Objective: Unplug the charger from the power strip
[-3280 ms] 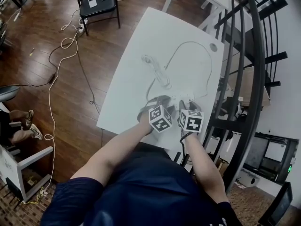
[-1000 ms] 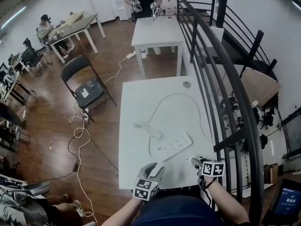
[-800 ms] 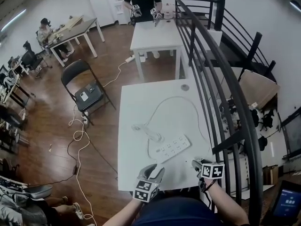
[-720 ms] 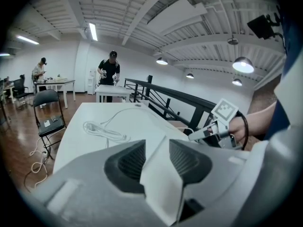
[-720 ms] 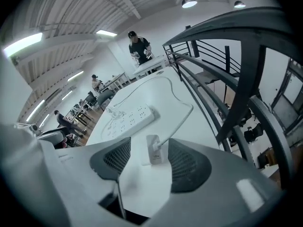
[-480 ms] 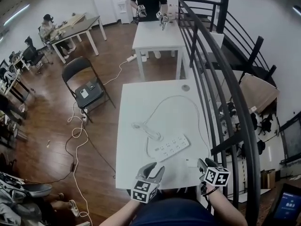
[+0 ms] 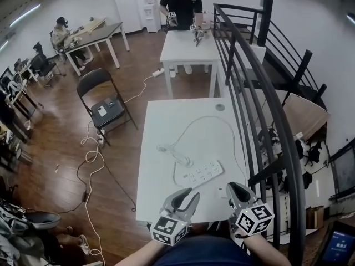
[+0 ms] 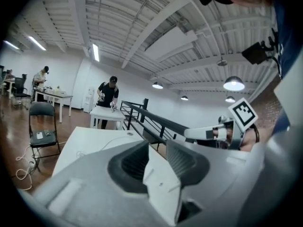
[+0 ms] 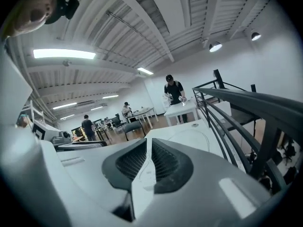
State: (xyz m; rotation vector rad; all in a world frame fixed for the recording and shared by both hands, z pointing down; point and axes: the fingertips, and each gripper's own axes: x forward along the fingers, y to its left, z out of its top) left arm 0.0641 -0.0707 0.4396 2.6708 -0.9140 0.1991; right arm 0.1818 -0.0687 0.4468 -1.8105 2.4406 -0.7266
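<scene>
While I hold both tongs up over the near edge of the table (image 7: 158, 126), the charger (image 7: 222, 192) lies free of the power strip (image 7: 203, 173).

Left gripper (image 7: 190, 195): jaws apart, just been closing partway, nothing between them. Right gripper (image 7: 235, 188): jaws just closed almost together, only a thin slit left, nothing gripped. Charger: small white block flat on the table, near-right area, near the strip's right end but apart from it, just beyond the right gripper's tips. Strip lies slantwise; a white cable (image 7: 212, 117) loops round its far side.
</scene>
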